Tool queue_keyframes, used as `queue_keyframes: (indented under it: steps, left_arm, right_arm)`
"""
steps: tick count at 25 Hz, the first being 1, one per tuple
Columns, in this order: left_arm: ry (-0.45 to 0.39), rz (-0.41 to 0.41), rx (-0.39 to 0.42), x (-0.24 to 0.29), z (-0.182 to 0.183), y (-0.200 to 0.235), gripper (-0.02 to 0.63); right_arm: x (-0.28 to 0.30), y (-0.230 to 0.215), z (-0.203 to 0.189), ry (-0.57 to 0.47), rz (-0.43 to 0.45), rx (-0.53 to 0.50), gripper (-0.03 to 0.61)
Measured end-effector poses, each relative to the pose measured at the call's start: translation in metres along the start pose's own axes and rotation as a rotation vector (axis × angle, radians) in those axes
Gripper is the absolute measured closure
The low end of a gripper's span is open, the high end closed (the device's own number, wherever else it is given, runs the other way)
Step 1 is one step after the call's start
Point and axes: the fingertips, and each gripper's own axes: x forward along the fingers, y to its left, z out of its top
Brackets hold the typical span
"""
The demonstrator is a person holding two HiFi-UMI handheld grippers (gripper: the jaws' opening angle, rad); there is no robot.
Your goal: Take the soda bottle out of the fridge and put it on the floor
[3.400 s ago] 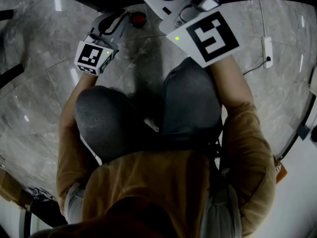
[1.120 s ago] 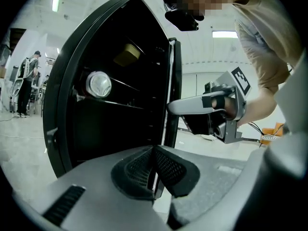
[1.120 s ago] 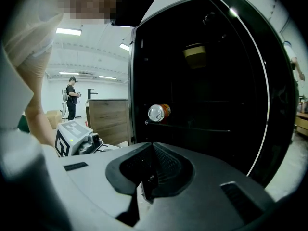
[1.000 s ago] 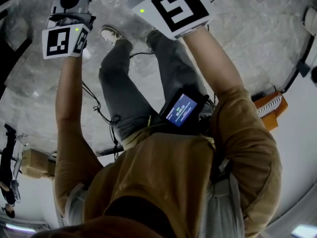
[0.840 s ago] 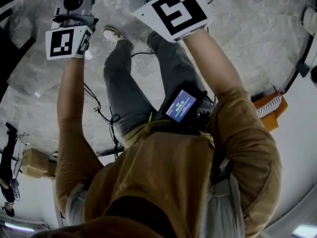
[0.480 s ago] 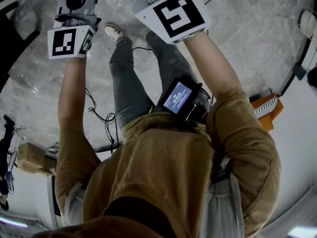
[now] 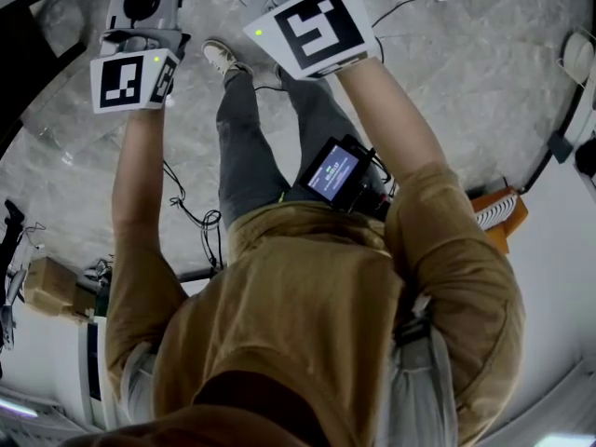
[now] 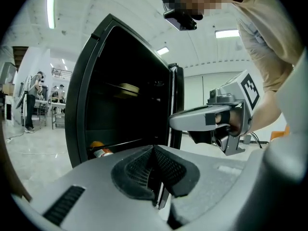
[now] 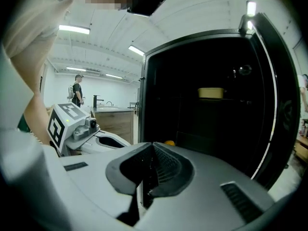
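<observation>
Fridge [image 8: 77, 114] standing open right in front of me, dark inside, and I'm holding both tools up facing it. My left fingers [image 8: 167, 170] are pressed together with nothing between them. My right fingers [image 9: 166, 166] are the same, closed and empty.

So nothing is in hand yet, and I'm judging this as the very start of the fetch: lining up on the opening before reaching in.

Low down on the bottom shelf [image 8: 126, 143], near the left edge of the opening, I'm seeing what I take for the bottle [image 8: 102, 152]. It's lying down, with a reddish band and a pale end, just beside something orange [image 8: 96, 144]. It's small from here, so I'm not swearing to it. Higher up, a yellowish tub [image 8: 128, 88] is sitting on the upper shelf, well apart from it.

Next move, as I'm reading it: spread one pair of fingers wide, then drop that tool toward the bottom shelf. I'd come in across the bottle's body, not its end, and close once both pads are alongside it. After that it needs drawing out past the frame and setting down on the floor [image 7: 484, 91]. A lying bottle may roll when nudged, so I'm wanting a square approach.
</observation>
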Motion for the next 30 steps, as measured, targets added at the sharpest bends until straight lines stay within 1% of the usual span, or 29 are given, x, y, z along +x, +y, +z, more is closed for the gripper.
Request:
queue_keyframes:
  steps: [4,11,15,17,21,25,30]
  left_arm:
    - [-0.022,0.015,-0.005,-0.007,0.021,0.005,0.612]
    - [-0.052,0.007,-0.007,-0.015,0.074,0.001,0.612]
    - [-0.055,0.008,-0.014,0.002,0.072,0.034,0.612]
    - [-0.066,0.015,-0.016,0.000,0.077,0.040,0.612]
    - [-0.096,0.042,-0.032,-0.024,0.101,0.028,0.612]
    - [-0.101,0.059,-0.060,-0.030,0.111,0.037,0.612]
    - [-0.120,0.063,-0.061,-0.050,0.139,0.026,0.612]
  right_arm:
    - [-0.001,0.002,0.018,-0.001,-0.012,-0.014,0.577]
    - [-0.012,-0.014,0.061,0.009,-0.045,-0.030,0.577]
    - [0.030,-0.031,0.053,0.027,-0.039,-0.021,0.577]
    - [0.036,-0.030,0.056,0.028,-0.035,-0.027,0.577]
    - [0.013,-0.012,0.081,0.022,-0.031,-0.051,0.577]
    - [0.014,-0.012,0.096,0.024,-0.033,-0.060,0.578]
    - [-0.004,-0.007,0.125,-0.001,-0.048,-0.063,0.577]
